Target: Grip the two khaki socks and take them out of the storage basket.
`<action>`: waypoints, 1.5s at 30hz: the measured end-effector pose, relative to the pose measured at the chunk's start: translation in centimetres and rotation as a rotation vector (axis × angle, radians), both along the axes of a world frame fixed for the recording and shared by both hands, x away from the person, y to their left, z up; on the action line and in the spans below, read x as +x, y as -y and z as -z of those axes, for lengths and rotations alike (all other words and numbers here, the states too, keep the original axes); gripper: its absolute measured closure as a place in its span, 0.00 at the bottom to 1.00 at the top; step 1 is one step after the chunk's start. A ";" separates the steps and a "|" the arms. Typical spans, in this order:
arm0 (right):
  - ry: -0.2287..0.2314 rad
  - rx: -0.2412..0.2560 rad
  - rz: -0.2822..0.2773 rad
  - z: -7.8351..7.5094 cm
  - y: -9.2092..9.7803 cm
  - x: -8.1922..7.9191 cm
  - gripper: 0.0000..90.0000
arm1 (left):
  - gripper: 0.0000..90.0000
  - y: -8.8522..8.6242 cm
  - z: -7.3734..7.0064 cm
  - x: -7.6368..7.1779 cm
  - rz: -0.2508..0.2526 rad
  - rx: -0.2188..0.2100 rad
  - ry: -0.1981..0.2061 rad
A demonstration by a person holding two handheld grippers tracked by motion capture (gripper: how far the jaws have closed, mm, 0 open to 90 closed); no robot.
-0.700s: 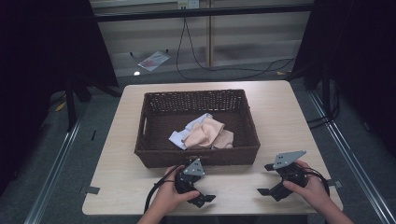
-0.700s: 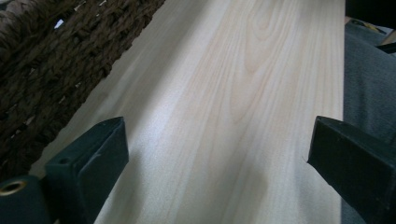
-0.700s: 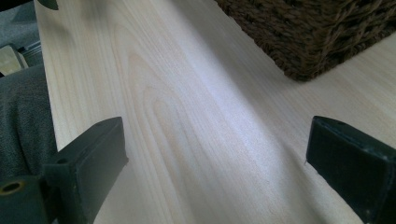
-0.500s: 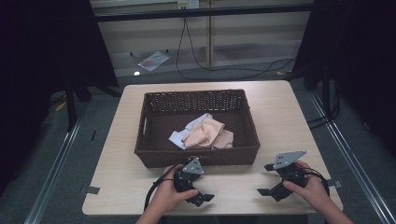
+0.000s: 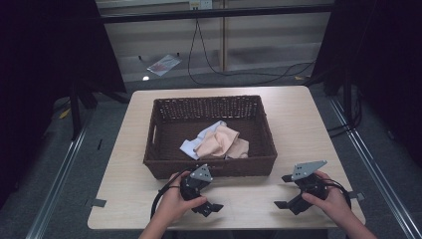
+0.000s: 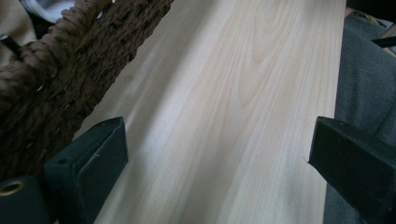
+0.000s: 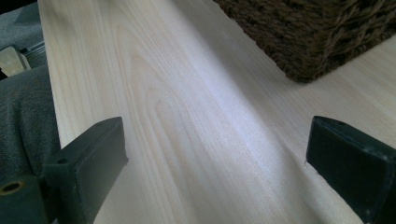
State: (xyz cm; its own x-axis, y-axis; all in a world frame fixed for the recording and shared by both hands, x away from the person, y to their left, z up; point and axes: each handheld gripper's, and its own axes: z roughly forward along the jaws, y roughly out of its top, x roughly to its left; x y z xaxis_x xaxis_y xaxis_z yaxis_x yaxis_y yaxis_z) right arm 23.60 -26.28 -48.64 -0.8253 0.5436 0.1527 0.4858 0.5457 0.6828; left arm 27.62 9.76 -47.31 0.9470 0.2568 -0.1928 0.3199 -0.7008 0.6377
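Observation:
A dark brown wicker basket (image 5: 209,102) stands in the middle of the light wooden table (image 5: 298,124). Inside it lie a crumpled peach cloth (image 5: 221,143) and a pale blue-white cloth (image 5: 190,148). My left gripper (image 5: 211,193) rests on the table just in front of the basket's near wall, pointing right, open and empty. In the left gripper view its jaws (image 6: 215,154) are wide apart over bare wood, with the basket wall (image 6: 56,70) at the left. My right gripper (image 5: 282,191) lies near the front right corner, pointing left, also open (image 7: 215,158), with the basket corner (image 7: 317,32) ahead.
The table's near edge runs close behind both hands. Bare wood stretches between the two grippers and to the right of the basket. Grey floor, metal rails and black cables (image 5: 224,69) surround the table; a flat packet (image 5: 161,63) lies on the floor beyond.

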 end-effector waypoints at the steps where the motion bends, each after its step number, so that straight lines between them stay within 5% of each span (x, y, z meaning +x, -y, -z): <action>1: -0.001 0.000 0.000 0.0 0.0 0.0 0.05 | 0.05 -0.1 -0.2 0.0 0.001 0.033 -0.013; 4: 0.000 -0.001 -0.004 0.0 0.0 0.0 0.05 | 0.05 -0.1 -0.6 -0.1 -0.007 0.093 0.000; 14: 0.003 0.007 0.001 -0.2 0.1 0.0 0.05 | 0.06 -0.2 -1.7 0.1 -0.014 0.127 -0.060; 18: 0.006 0.007 0.000 -0.2 0.2 0.0 0.05 | 0.06 -0.2 -2.8 0.5 0.021 0.182 -0.065; 34: 0.004 0.010 0.000 -0.3 0.2 0.0 0.05 | 0.06 -0.1 -7.1 1.6 0.047 0.229 -0.111; 45: 0.009 0.011 -0.002 -0.4 0.2 0.0 0.05 | 0.06 0.3 -11.1 3.1 0.016 0.184 -0.130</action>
State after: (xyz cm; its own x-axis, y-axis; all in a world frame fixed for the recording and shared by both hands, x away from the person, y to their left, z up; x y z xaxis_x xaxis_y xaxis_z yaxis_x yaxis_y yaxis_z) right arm 23.61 -26.48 -48.23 -0.8279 0.5401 0.1513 0.4785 0.5394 0.6929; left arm 30.70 9.46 -36.25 0.9216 0.2841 -0.2645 0.3788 -0.8071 0.4529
